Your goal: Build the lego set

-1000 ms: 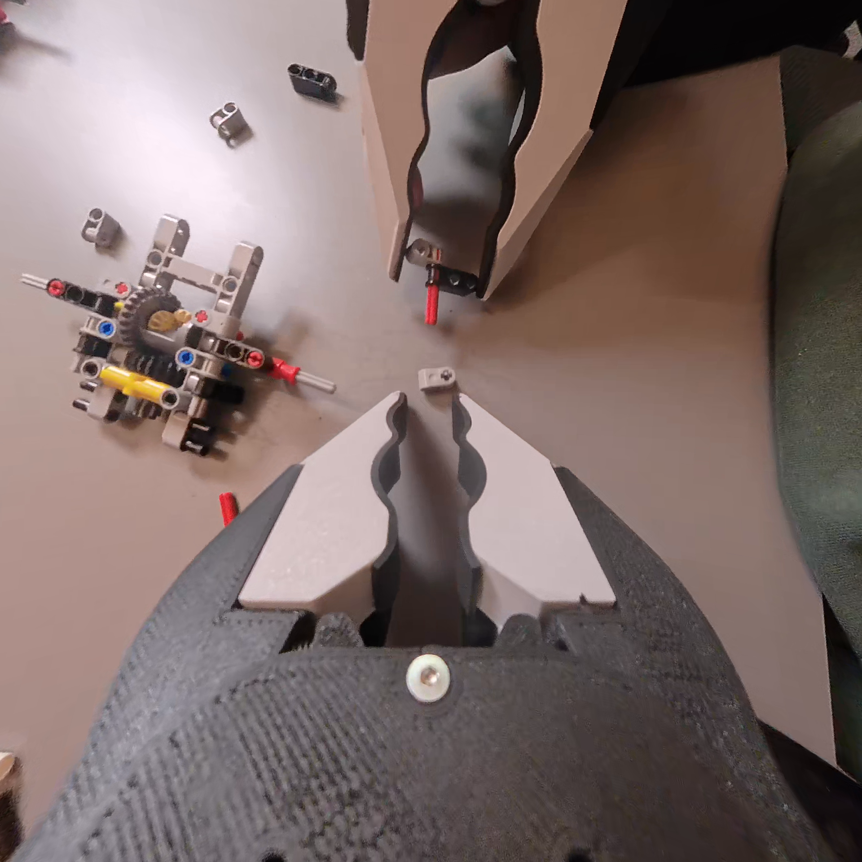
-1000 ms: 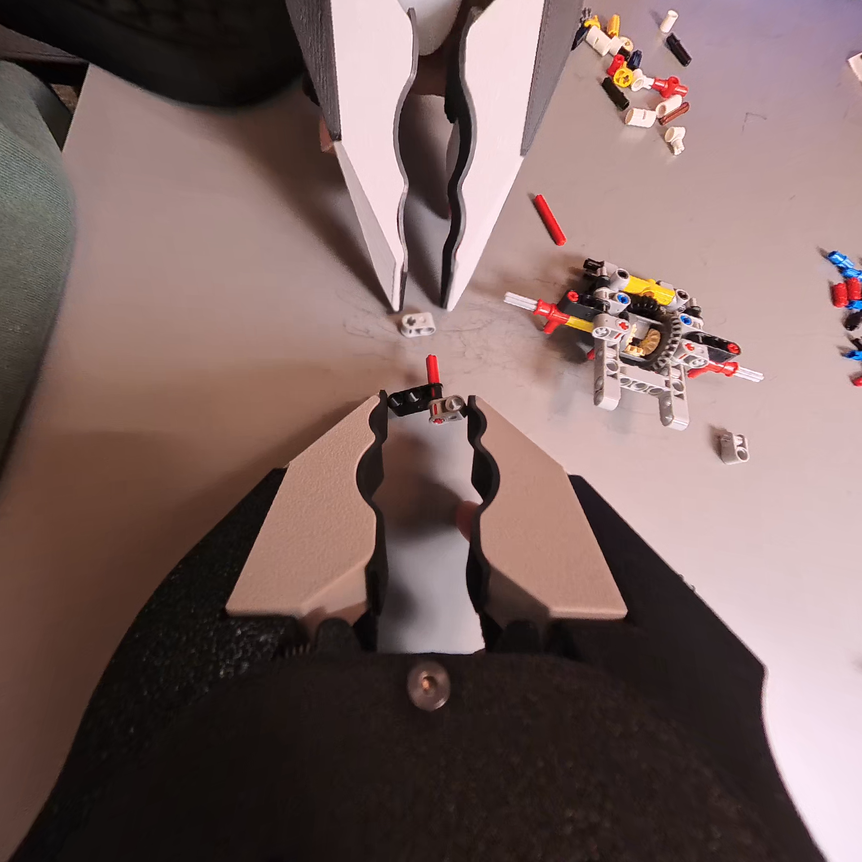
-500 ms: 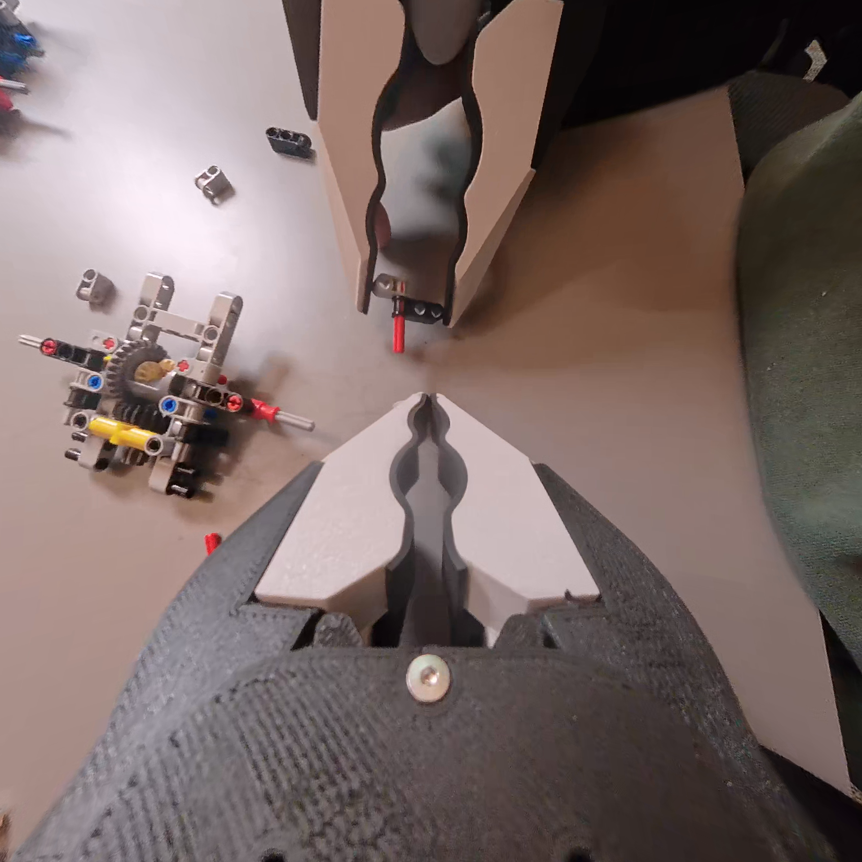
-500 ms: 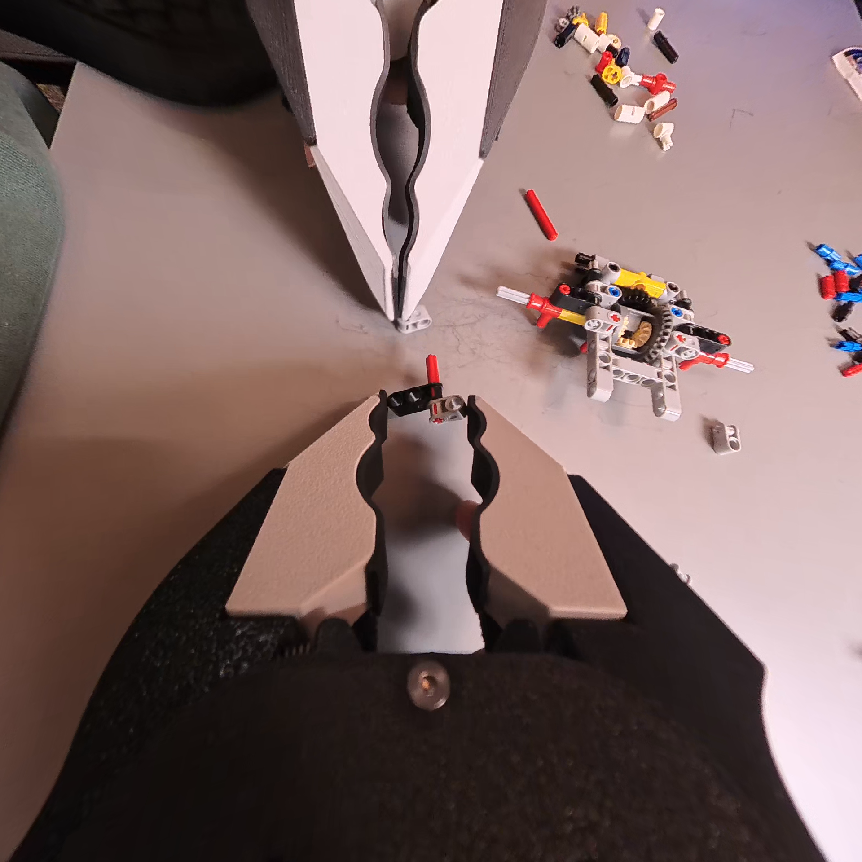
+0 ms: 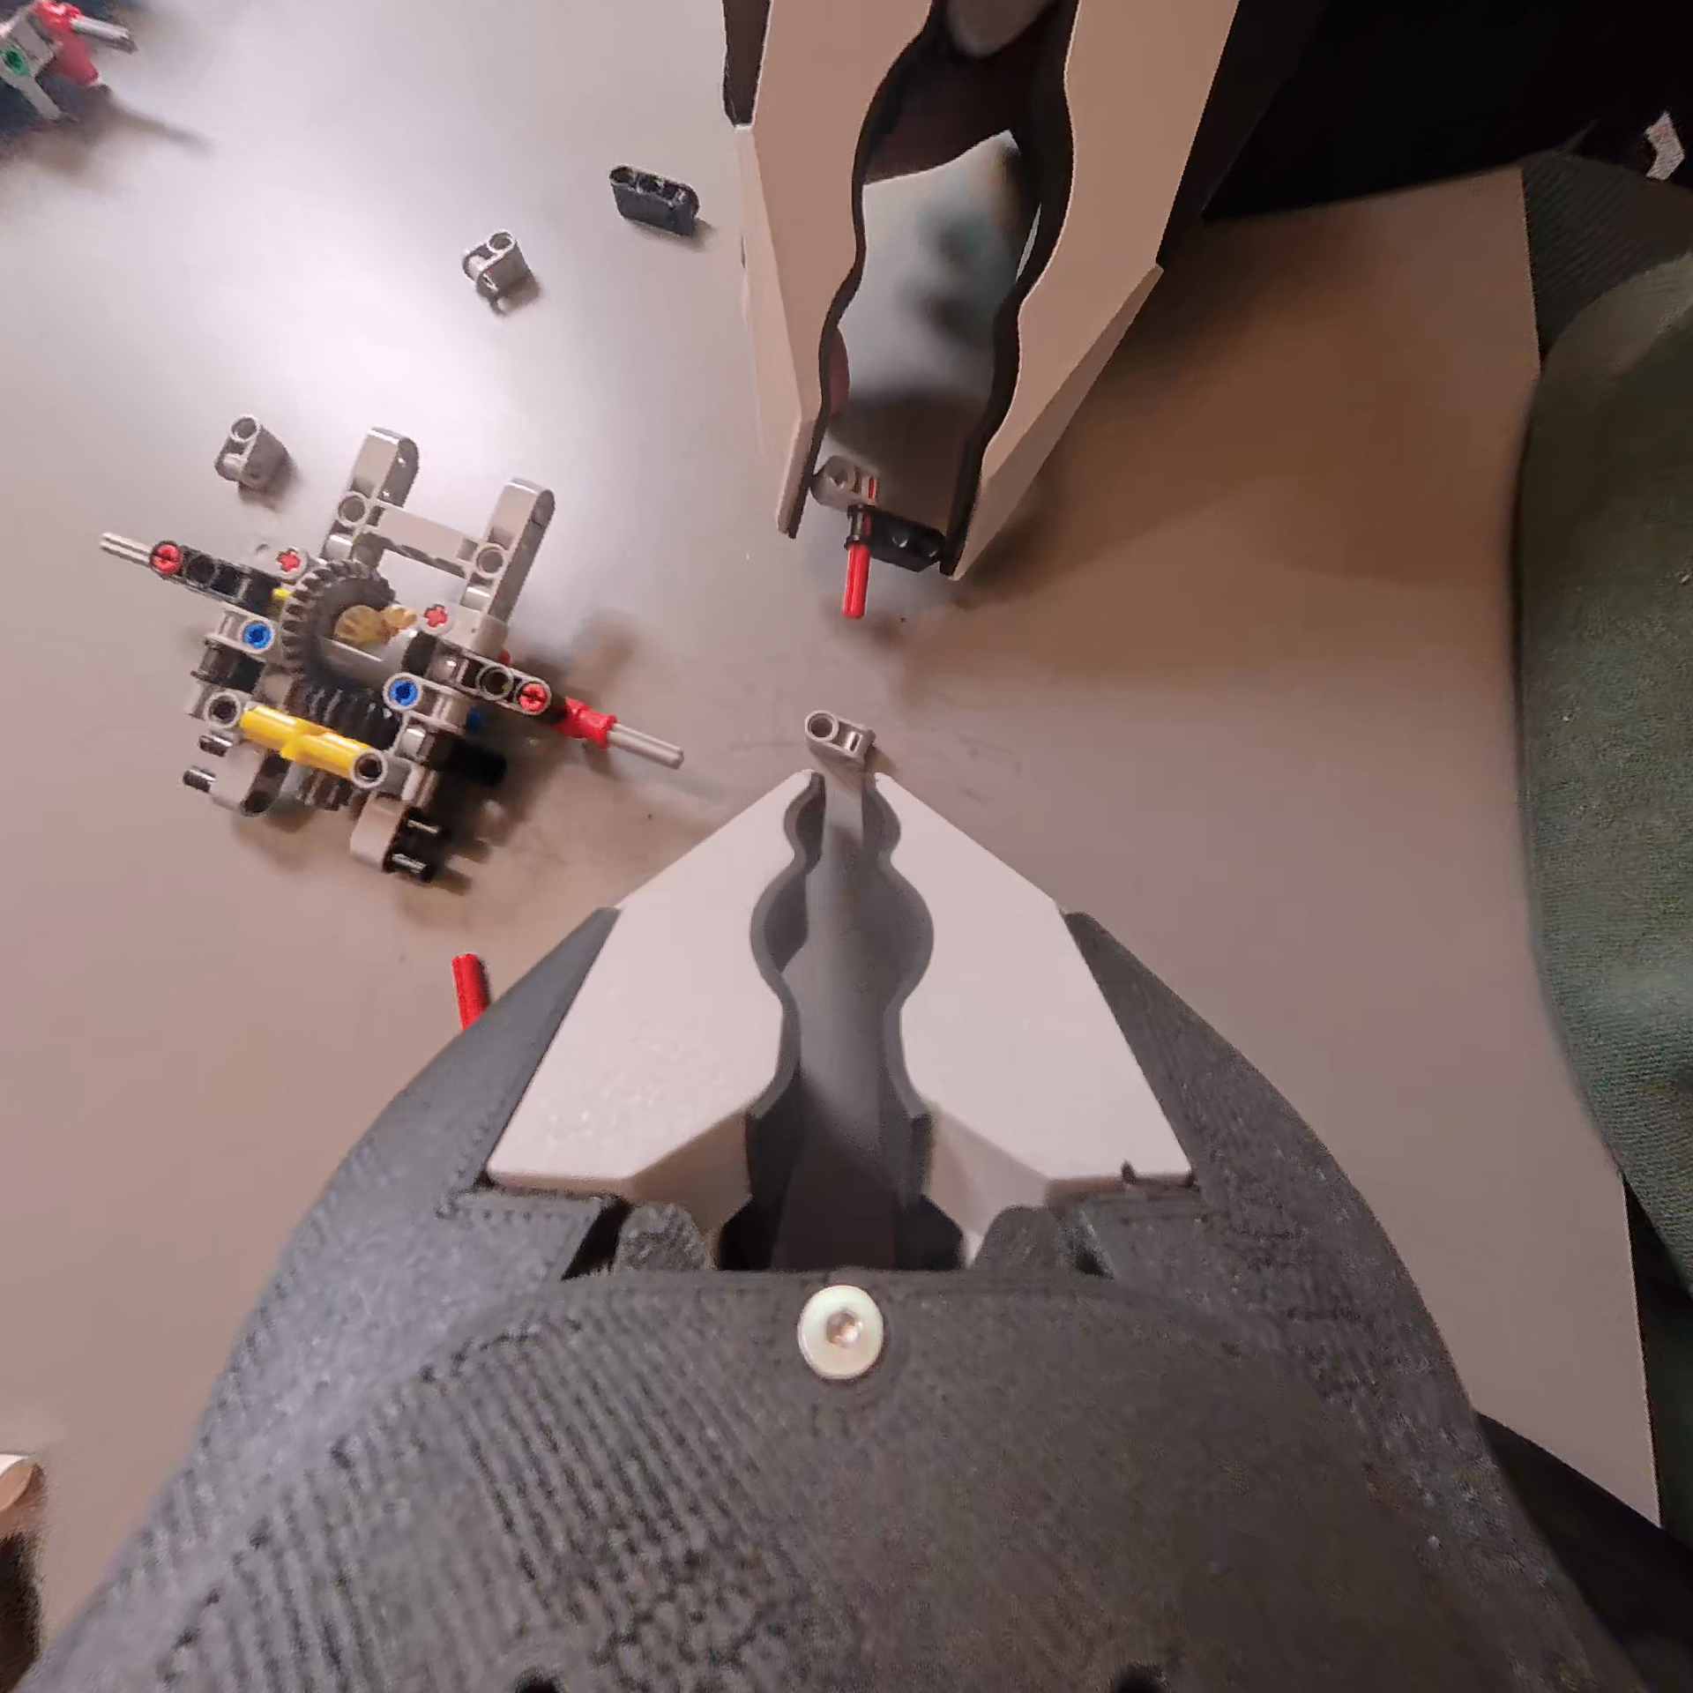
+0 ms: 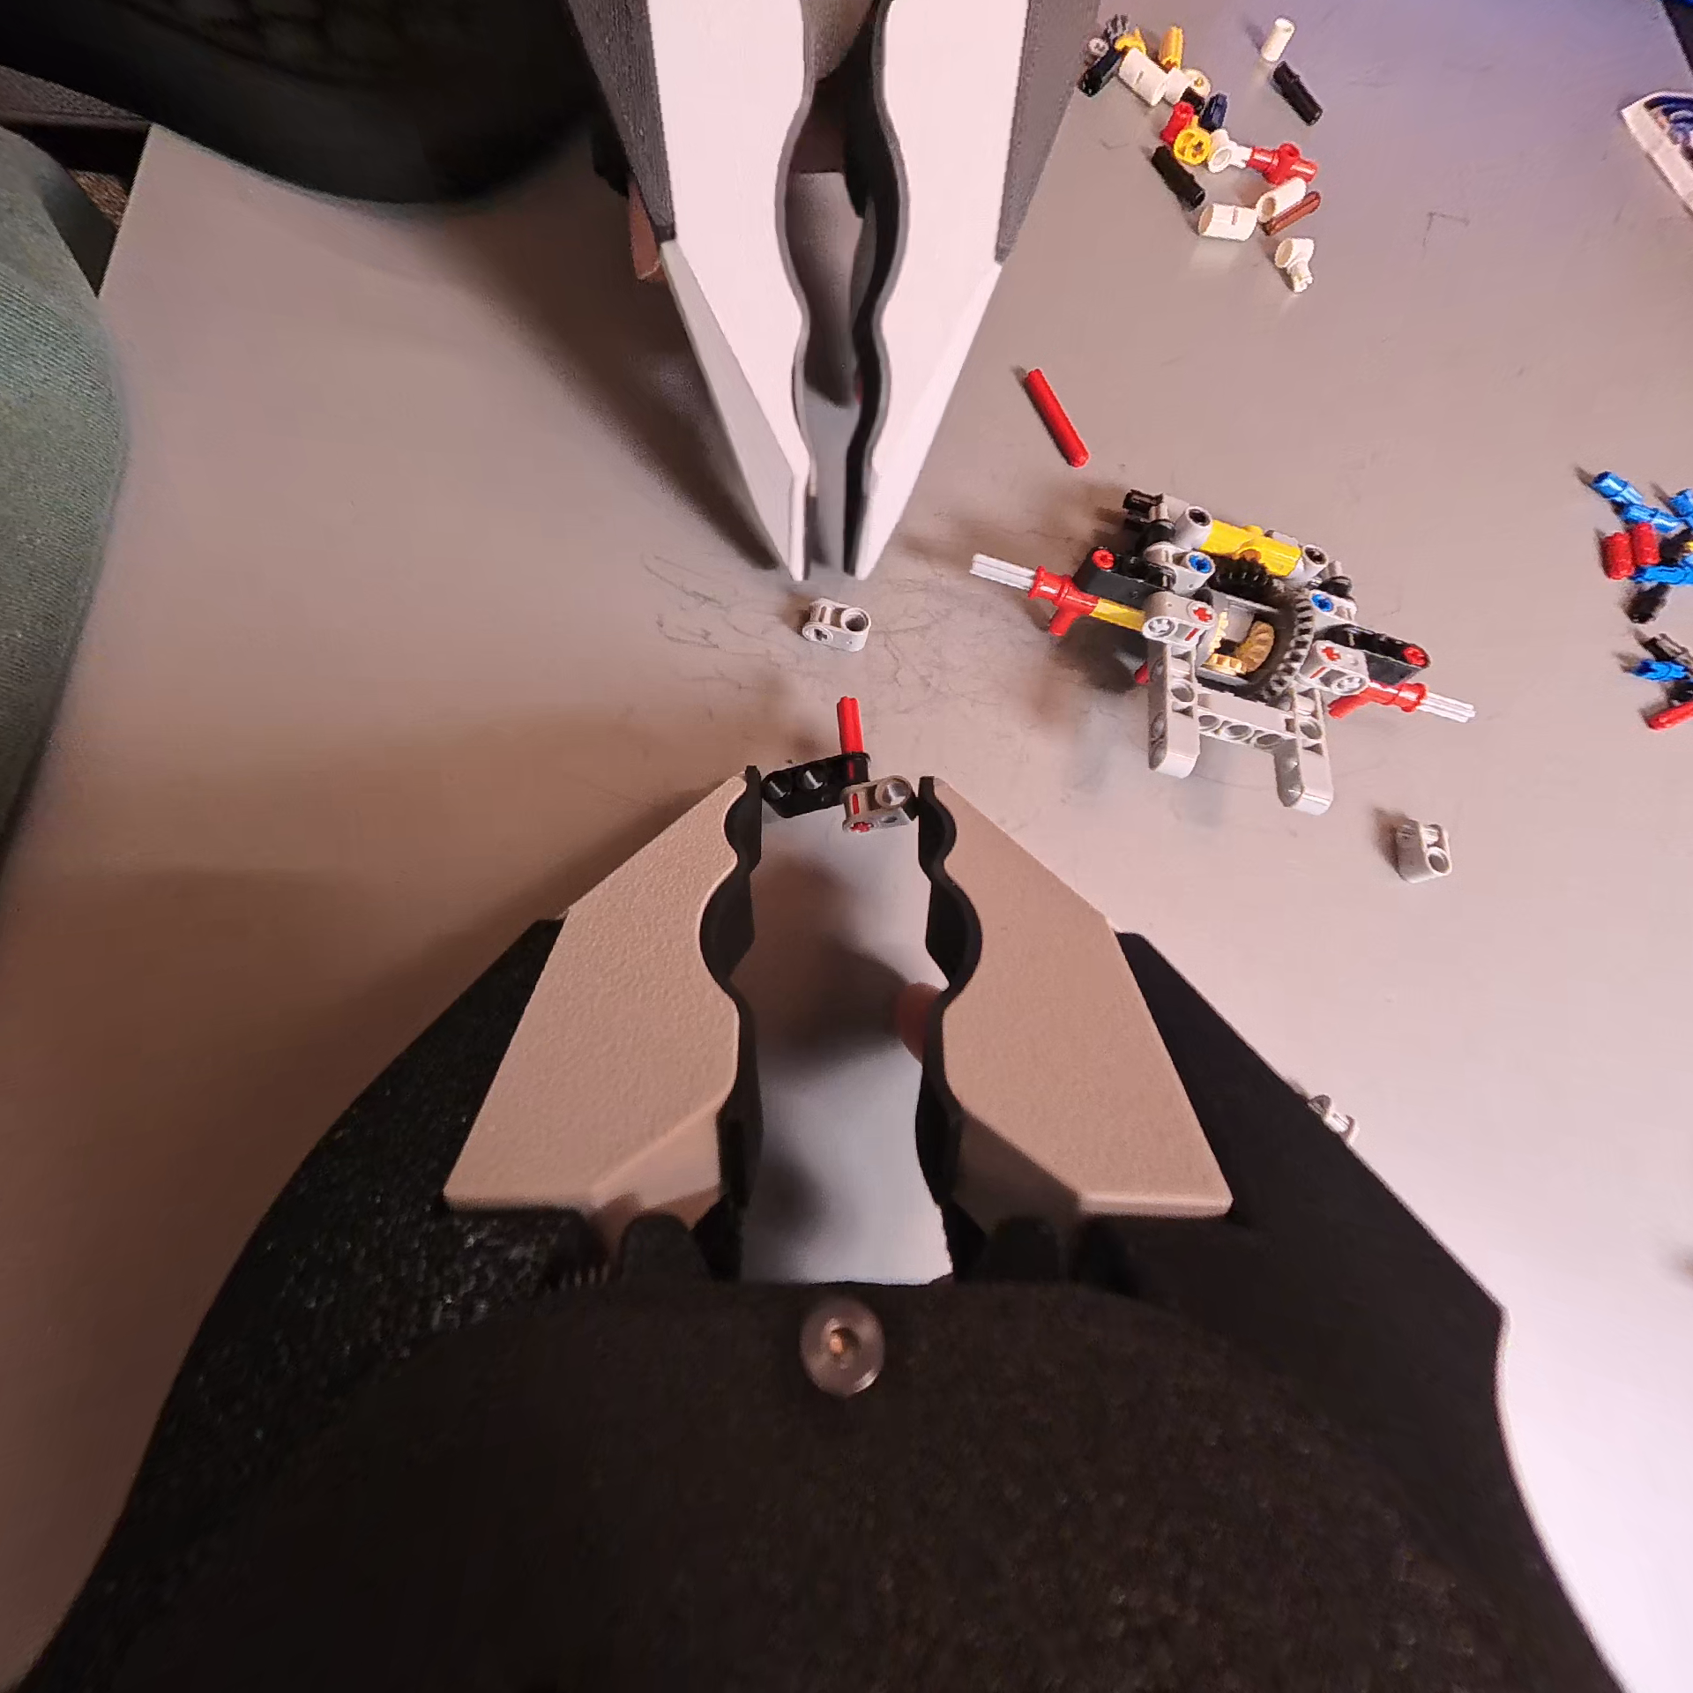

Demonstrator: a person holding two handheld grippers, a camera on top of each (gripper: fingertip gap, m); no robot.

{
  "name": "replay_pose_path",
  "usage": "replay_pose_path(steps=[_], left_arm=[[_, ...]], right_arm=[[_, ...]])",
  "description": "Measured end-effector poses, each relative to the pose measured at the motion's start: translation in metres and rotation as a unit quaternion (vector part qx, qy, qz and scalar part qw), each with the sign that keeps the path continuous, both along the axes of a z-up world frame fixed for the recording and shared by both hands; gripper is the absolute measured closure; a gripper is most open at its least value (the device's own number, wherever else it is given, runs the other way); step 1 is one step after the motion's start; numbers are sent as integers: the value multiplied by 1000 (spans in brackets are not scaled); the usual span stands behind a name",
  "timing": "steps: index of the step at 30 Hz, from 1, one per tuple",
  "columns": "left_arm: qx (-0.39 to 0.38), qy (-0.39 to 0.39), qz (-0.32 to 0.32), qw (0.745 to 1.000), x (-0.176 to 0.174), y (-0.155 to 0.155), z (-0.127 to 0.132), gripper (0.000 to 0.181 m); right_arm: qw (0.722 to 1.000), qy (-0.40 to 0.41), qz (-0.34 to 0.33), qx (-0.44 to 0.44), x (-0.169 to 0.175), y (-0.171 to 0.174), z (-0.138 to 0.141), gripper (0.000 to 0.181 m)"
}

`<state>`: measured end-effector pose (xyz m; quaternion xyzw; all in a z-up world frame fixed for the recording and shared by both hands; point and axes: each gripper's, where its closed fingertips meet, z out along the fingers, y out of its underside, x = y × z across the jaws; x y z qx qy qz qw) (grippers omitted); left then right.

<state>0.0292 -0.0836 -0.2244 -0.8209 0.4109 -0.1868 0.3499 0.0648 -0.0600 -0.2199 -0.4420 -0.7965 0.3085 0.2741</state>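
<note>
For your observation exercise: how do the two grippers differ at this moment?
The right gripper is clamped on a small black-and-grey piece with a red axle; the left gripper holds nothing. The right's fingers stand wider apart; the left's nearly meet, just behind a loose grey connector. Both have wavy-edged fingers.

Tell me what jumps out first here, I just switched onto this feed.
The two grippers face each other tip to tip: the right gripper is shut on a small sub-assembly of a black beam, red axle and grey connector. A loose grey connector lies on the table just off the left gripper, whose jaws are almost closed and empty. The gear assembly sits to the right gripper's right.
</note>
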Motion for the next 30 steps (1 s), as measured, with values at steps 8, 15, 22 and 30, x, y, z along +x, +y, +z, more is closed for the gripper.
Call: replay_pose_path(steps=[8, 15, 22, 30], left_arm=[[6, -9, -42, 999, 6, 7, -4, 157], [19, -11, -49, 999, 9, 7, -4, 168], [79, -78, 13, 994, 12, 18, 24, 168], [105, -88, 47, 989, 10, 24, 37, 169]], right_arm=[[1000, -2, 7, -4, 1, -5, 0, 149], [1000, 4, 12, -28, 1, -10, 4, 149], [998, 39, -18, -53, -7, -5, 18, 149], [995, 72, -39, -64, -15, 1, 28, 149]])
